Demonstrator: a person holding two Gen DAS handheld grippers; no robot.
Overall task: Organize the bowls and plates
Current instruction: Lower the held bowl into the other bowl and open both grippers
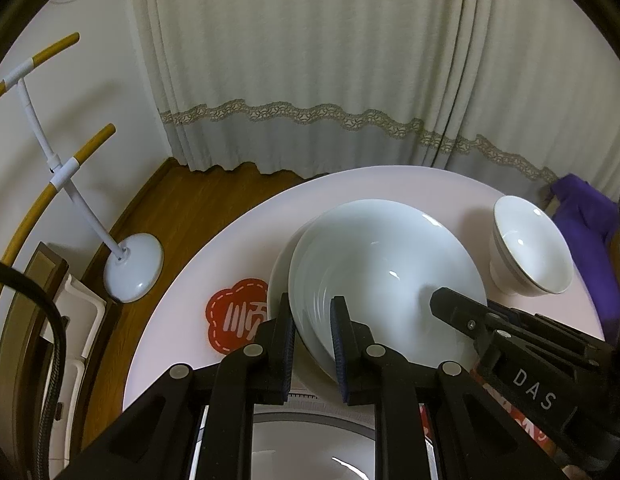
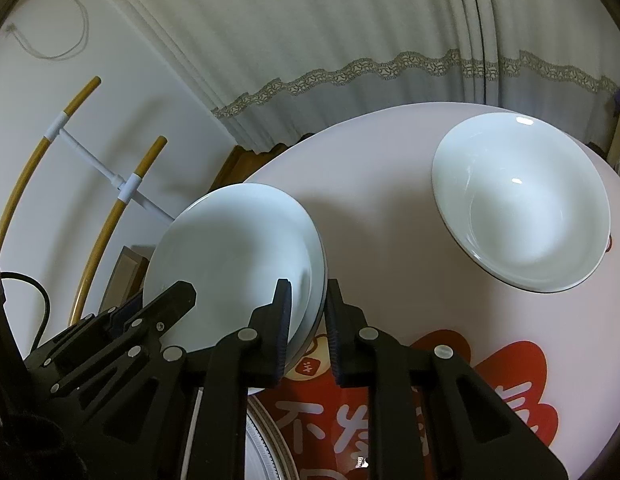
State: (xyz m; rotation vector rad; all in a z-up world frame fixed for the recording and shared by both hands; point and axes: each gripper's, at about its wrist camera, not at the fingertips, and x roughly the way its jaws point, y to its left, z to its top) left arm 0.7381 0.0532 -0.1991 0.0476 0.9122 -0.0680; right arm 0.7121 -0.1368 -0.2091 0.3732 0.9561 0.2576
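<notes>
A stack of pale white plates point(image 1: 386, 268) is held tilted above the round white table point(image 1: 238, 240). My left gripper point(image 1: 312, 316) is shut on the stack's near rim. My right gripper point(image 2: 308, 300) is shut on the opposite rim of the same plates point(image 2: 230, 256). The right gripper's body shows in the left wrist view point(image 1: 510, 340), and the left gripper's body shows in the right wrist view point(image 2: 142, 320). A white footed bowl point(image 1: 530, 244) stands on the table to the right; it also shows in the right wrist view point(image 2: 522, 200).
Red paper cut-out mats lie on the table point(image 1: 234, 316) point(image 2: 490, 380). A patterned plate rim point(image 2: 266, 440) sits below my grippers. A white-and-wood stand point(image 1: 126, 268) is on the floor at left. A curtain hangs behind. A purple cloth point(image 1: 586, 216) is at the right.
</notes>
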